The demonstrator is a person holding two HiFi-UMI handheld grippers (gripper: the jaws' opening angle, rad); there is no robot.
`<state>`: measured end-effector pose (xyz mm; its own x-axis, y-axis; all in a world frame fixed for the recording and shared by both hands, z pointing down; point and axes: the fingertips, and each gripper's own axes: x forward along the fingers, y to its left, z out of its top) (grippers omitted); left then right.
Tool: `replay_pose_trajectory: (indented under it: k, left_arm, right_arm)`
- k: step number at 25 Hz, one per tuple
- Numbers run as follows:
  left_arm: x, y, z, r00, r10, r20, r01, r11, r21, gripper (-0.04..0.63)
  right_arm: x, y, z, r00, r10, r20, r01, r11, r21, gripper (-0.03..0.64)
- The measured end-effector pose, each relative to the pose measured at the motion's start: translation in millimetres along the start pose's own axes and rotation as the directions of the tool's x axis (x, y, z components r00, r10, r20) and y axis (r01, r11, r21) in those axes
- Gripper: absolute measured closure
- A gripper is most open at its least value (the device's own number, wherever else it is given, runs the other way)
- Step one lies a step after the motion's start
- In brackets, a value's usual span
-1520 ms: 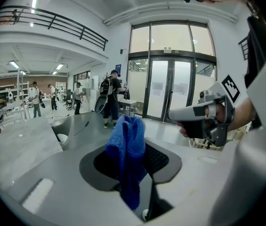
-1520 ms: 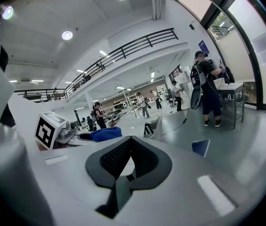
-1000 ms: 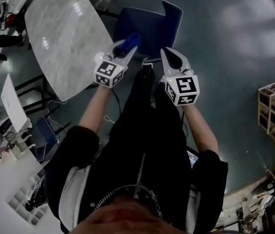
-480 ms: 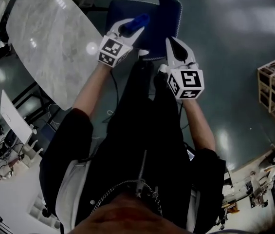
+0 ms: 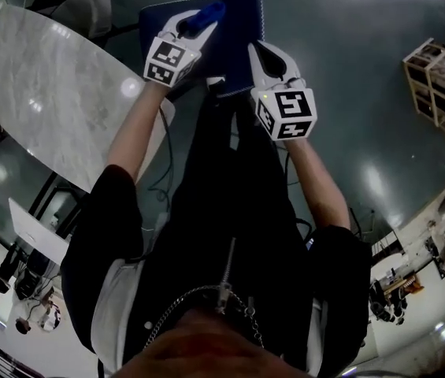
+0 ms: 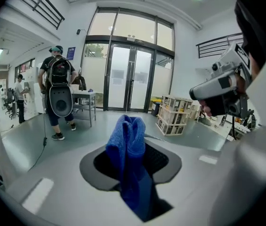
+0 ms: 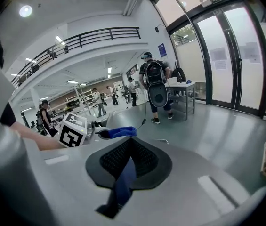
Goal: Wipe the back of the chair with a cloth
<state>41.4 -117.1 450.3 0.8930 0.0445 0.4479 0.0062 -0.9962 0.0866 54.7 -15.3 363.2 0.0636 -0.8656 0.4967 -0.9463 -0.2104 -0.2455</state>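
A blue chair (image 5: pixel 242 10) stands just ahead of me, its back on the right and its seat (image 5: pixel 157 16) on the left. My left gripper (image 5: pixel 194 24) is over the seat, shut on a folded blue cloth (image 5: pixel 209 13) that sticks out past its tips. In the left gripper view the cloth (image 6: pixel 128 142) stands up between the jaws. My right gripper (image 5: pixel 256 50) hovers beside the chair back's near edge, jaws together and holding nothing; only a thin blue sliver shows in their seam (image 7: pixel 123 178). In the right gripper view the left gripper (image 7: pixel 105 134) carries the cloth (image 7: pixel 119 132).
A marble-topped table (image 5: pixel 49 101) lies to the left of the chair. Wooden crates (image 5: pixel 439 65) stand at the far right, seen too as crates (image 6: pixel 175 114). A person with a backpack (image 6: pixel 57 93) walks near glass doors, and other people stand further off.
Both grippers have moved forward to the chair. The left one, still holding the cloth, now sits over the seat; the right one is beside the chair back.
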Motion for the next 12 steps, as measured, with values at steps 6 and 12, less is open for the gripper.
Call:
replay_pose_trajectory:
  k: [6,12]
  left_arm:
    - [35.7,13.8,-16.7,0.994,-0.109,0.001,0.109,0.993,0.037,0.472]
    - [71.7,16.3,-23.7,0.985,-0.169,-0.044,0.171,0.983,0.063,0.472]
  right_arm:
    - [22.5,-5.3,-13.2,0.990,-0.131,-0.048,0.132,0.991,0.016,0.615]
    - [27.5,-13.8,-19.8,0.977,-0.196,-0.078,0.200,0.979,0.037,0.615]
